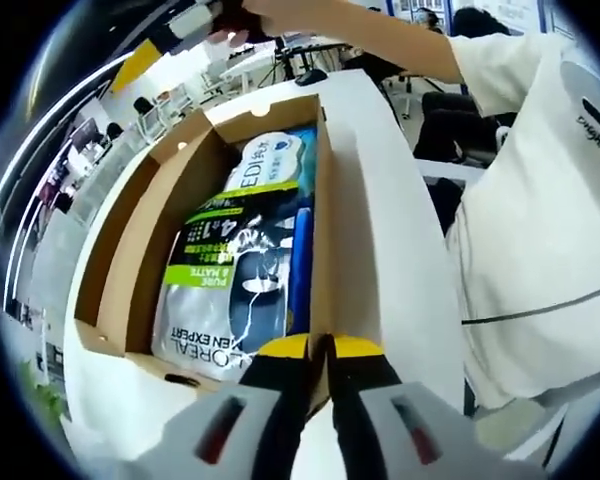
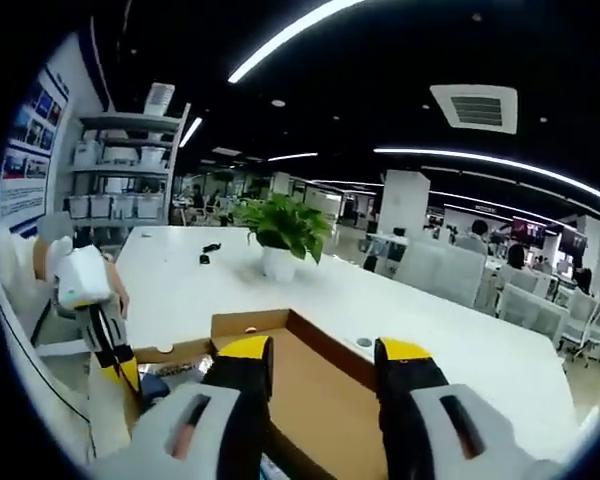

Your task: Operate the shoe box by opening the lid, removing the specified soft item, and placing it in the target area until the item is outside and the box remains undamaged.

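The shoe box [image 1: 130,250] lies open on the white table, its brown inside showing. In it lies a soft white, green and black pouch [image 1: 230,280], with a blue and white pack [image 1: 275,160] beyond it. My left gripper [image 1: 320,352] has its yellow-tipped jaws pressed together over the top edge of the box's right wall [image 1: 322,230]. My right gripper [image 2: 323,355] is open above a brown cardboard panel [image 2: 315,400] of the box. The left gripper [image 2: 128,375] also shows at the box's edge in the right gripper view, with a hand holding it.
A person in a white top [image 1: 540,220] stands right of the box, one arm reaching across its far end. A potted plant [image 2: 280,235] stands further along the table [image 2: 430,320]. Shelves [image 2: 120,170] line the left wall. Chairs and people are at the far right.
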